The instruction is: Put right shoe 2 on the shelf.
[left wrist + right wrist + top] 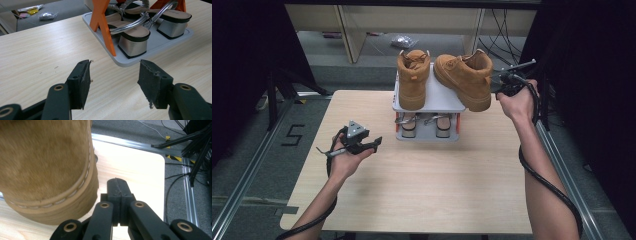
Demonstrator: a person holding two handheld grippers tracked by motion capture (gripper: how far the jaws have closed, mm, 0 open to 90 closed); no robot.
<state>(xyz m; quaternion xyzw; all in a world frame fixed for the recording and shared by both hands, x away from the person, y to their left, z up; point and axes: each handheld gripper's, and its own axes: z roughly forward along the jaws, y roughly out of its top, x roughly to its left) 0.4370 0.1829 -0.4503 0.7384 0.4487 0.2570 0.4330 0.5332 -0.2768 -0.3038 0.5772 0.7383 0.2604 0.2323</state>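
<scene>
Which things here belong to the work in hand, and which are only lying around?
In the work:
- right boot, by the shut right gripper
- left boot
- shoe rack

Lying about:
- heeled sandals
- plastic bag on floor
- floor cables

High cam sat above my side, facing fwd and down over the table point(412, 190). Left gripper cam looked low across it, close to the rack point(160, 45) w/ sandals. Right gripper cam faced down, very close to a boot point(47, 170). All shared the tabletop.
</scene>
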